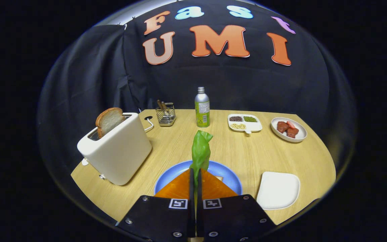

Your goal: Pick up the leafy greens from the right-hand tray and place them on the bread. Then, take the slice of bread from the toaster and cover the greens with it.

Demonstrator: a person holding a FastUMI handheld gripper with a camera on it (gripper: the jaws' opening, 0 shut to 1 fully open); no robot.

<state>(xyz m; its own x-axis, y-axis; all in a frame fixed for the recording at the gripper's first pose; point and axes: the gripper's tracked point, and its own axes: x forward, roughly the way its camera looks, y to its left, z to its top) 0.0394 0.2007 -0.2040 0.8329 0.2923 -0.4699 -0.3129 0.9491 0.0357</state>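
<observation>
My gripper [195,175] is shut on the leafy greens [201,151], a green leaf that sticks up from between the fingers. Right under the fingers lies a blue plate [225,170]; a small pale corner of bread [219,177] shows on it beside the right finger, the rest is hidden. Left of the fingers stands a white toaster [119,149] with a slice of bread [109,120] poking out of its slot. To the right of the plate sits a white tray [277,190] with nothing on it.
Toward the back of the wooden table [166,148] stand a green bottle [202,109], a wire holder [165,114], a divided dish of seeds [244,123] and a plate of meat pieces [289,129]. The table's edge curves close on the right.
</observation>
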